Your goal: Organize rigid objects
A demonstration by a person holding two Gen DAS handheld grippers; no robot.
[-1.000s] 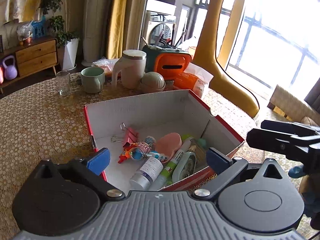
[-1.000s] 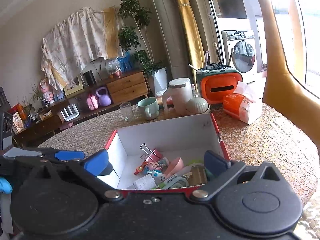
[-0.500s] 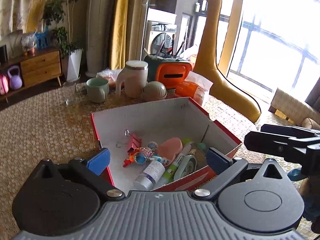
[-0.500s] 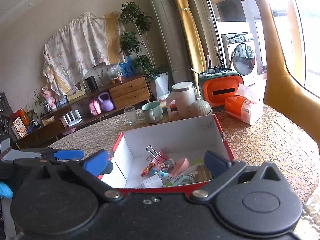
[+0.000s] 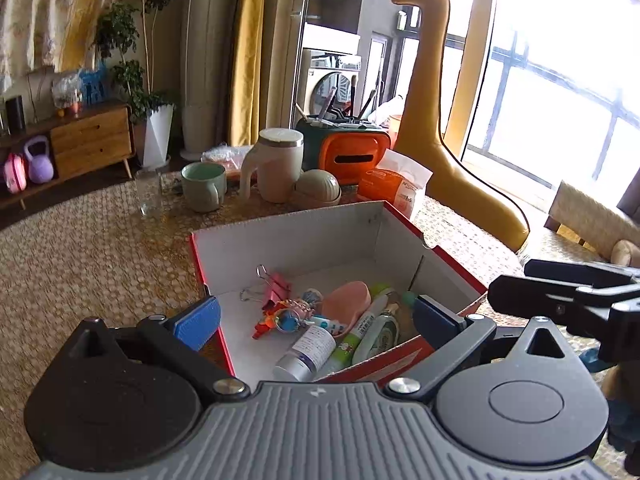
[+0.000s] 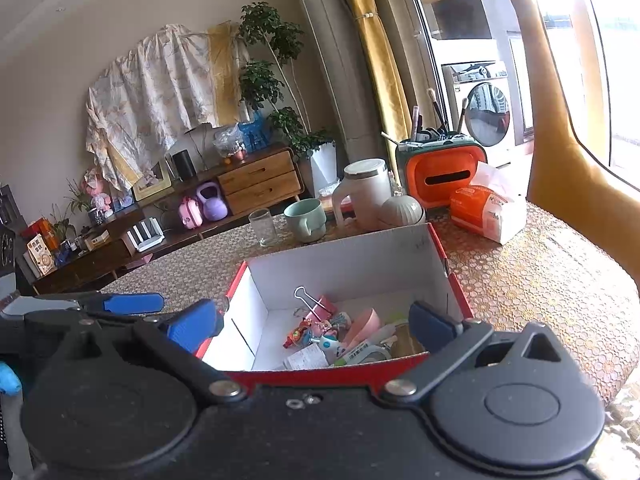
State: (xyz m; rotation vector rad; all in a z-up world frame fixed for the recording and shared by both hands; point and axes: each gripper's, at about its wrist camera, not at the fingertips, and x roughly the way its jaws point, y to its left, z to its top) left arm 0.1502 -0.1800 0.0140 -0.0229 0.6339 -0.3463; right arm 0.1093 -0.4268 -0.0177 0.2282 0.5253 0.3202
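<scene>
A red cardboard box with white inside walls [image 5: 304, 236] [image 6: 360, 256] sits on the round table. Inside lie several small items: a pink binder clip [image 5: 276, 289] [image 6: 318, 306], a pink scoop [image 5: 348, 300], a white bottle [image 5: 306, 352], a green-white tube [image 5: 360, 330] and a colourful toy [image 5: 280, 316]. My left gripper [image 5: 316, 318] hovers open above the box's near edge, holding nothing. My right gripper [image 6: 314, 322] is open too, just short of the box's near wall, nothing between its blue pads.
Behind the box stand a glass [image 5: 149, 192], a green mug [image 5: 202, 186], a beige lidded jug [image 5: 278, 170], a round ribbed container [image 5: 319, 187], an orange organiser with brushes [image 5: 352, 154] and a tissue pack [image 5: 394, 186]. A yellow giraffe figure [image 5: 448, 132] rises at the right.
Both grippers have pulled back and risen a little from the box, so it looks smaller and lower in both views. Both stayed open; the items in the box have not moved.
</scene>
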